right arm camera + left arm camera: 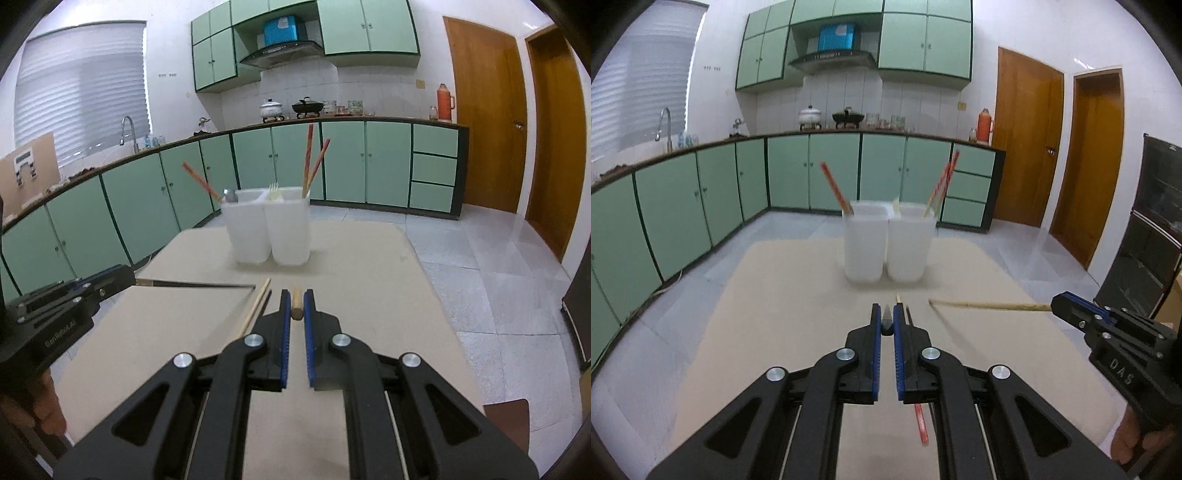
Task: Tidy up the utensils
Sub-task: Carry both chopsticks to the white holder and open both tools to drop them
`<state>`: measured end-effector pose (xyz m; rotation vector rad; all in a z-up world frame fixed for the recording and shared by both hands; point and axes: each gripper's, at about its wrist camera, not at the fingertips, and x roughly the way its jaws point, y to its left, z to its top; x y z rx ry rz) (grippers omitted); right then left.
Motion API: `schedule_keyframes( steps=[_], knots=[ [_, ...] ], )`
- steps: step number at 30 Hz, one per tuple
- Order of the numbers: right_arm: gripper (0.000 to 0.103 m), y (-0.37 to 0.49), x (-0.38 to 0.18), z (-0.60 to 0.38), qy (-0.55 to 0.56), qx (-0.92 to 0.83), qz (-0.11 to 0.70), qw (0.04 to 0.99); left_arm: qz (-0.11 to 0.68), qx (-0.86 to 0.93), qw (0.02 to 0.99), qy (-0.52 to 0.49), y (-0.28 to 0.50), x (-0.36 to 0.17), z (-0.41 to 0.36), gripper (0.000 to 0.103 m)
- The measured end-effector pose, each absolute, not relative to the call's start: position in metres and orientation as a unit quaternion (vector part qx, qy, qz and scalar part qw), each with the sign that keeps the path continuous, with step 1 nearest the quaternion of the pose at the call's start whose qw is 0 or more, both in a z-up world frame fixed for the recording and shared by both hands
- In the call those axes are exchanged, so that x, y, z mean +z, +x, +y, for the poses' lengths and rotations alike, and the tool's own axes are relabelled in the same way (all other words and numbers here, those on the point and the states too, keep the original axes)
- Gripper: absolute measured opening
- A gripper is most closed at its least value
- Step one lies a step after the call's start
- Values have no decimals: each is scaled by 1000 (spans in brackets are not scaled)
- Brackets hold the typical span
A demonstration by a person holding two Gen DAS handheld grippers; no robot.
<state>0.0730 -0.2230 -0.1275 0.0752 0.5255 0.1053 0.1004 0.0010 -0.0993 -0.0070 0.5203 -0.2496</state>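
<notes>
Two white holder bins (884, 243) stand side by side on the beige table (775, 314), also in the right wrist view (271, 230). Red chopsticks (834, 188) lean in them; a spoon (229, 195) and a fork (273, 191) show too. My left gripper (886, 319) is shut on a dark chopstick (199, 284) held level above the table. My right gripper (296, 304) is shut on a light wooden chopstick (990, 305), held level. A light chopstick (255, 310) and a dark one (266, 301) lie on the table. A red chopstick (921, 424) lies under my left gripper.
Green kitchen cabinets (701, 199) run along the left and back. Wooden doors (1027, 147) stand at the right. A dark cabinet (1156, 229) is at the far right. The tiled floor (480, 258) lies beyond the table's edges.
</notes>
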Motion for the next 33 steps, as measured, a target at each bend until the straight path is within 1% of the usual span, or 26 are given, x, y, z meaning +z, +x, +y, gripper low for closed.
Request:
schedule_keyframes(
  steps=[8,15,24,33],
  knots=[
    [6,117,-82,-228,23,61,258,964,225,-131,966,4,140,-65,-8,6],
    [6,157,-46,-237,43,95,273,956,227,-145,963,-12,170,-42,-8,6],
    [6,175,-6,-239,28,122,256,959,203,-156,967,-9,168,-17,-3,6],
    [6,196,35,-235,21,140,229,963,160,-168,973,-12,175,24,3,6]
  ],
)
